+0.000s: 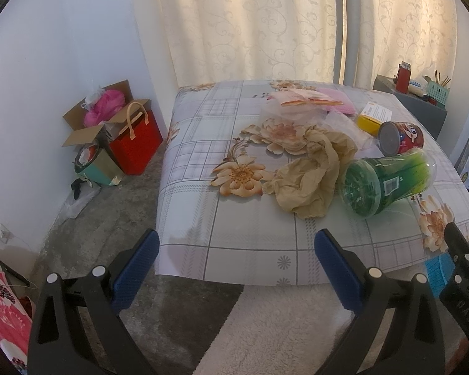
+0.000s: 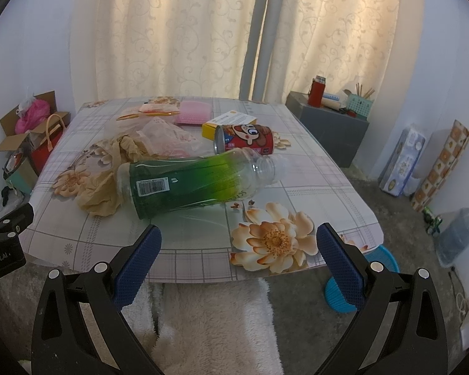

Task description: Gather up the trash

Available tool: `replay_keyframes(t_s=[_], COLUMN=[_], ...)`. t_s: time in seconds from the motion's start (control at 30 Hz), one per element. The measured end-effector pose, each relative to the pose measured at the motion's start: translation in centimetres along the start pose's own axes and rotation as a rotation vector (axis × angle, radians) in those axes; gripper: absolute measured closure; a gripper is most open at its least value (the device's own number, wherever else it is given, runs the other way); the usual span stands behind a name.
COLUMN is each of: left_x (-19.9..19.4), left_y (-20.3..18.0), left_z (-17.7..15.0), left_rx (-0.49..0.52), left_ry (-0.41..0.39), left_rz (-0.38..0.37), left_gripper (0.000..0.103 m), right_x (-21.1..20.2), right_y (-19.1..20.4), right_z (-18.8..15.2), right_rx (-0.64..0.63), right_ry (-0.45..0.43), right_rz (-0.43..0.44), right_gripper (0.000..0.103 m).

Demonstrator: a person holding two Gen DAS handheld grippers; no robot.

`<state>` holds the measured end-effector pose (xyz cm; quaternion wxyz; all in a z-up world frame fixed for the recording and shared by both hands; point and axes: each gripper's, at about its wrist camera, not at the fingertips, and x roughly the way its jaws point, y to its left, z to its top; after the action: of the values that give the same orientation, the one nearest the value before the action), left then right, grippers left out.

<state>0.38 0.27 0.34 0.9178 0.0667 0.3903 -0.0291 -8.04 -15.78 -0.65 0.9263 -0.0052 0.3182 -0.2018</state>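
Observation:
Trash lies on a low table (image 1: pixel 203 218) with a floral cloth. A green plastic bottle (image 2: pixel 190 184) lies on its side, also in the left wrist view (image 1: pixel 387 184). Behind it lie a red can (image 2: pixel 247 139), a yellow box (image 2: pixel 231 123), a crumpled tan bag (image 1: pixel 312 175), clear plastic wrappers (image 2: pixel 165 140) and a pink pad (image 2: pixel 192 112). My left gripper (image 1: pixel 236 268) is open and empty at the table's near edge. My right gripper (image 2: pixel 239 265) is open and empty, just short of the bottle. The right gripper's body also shows in the left wrist view (image 1: pixel 462 268).
On the floor at the left stand a cardboard box (image 1: pixel 103 115), a red bag (image 1: pixel 137 143) and a teal container (image 1: pixel 100 165). A grey cabinet (image 2: pixel 331 125) stands at the back right. A blue basket (image 2: pixel 359 281) sits under the table's right corner, a water jug (image 2: pixel 459 234) further right.

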Motion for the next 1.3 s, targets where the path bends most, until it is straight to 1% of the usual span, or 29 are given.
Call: replay_keyframes(t_s=[0.13,0.7,1.0,1.13,1.3], left_x=[0.0,-0.1,-0.1,-0.1,0.5], left_y=[0.4,0.2,0.3,-0.1,-0.5], left_z=[0.1,-0.4,-0.6,-0.6,-0.5], left_rx=[0.002,0.008,0.019,0.032,0.050], left_ry=[-0.001,-0.003,-0.001,0.006,0.030], left_rz=[0.004,0.017,0.027,0.041,0.035], left_gripper=[0.006,0.006,0.006,0.006,0.006], right_x=[0.0,-0.1,-0.1,0.0,0.4], right_y=[-0.2,-0.1,-0.8,-1.1,-1.7], right_z=[0.0,-0.1,-0.5,-0.6,-0.7], right_rx=[0.003,0.002,0.021,0.031,0.046], right_ry=[0.001,0.001,0.004,0.005,0.003], right_rz=[0.000,-0.002,0.000,0.002,-0.004], right_gripper=[0.008,0.008,0.008,0.008,0.008])
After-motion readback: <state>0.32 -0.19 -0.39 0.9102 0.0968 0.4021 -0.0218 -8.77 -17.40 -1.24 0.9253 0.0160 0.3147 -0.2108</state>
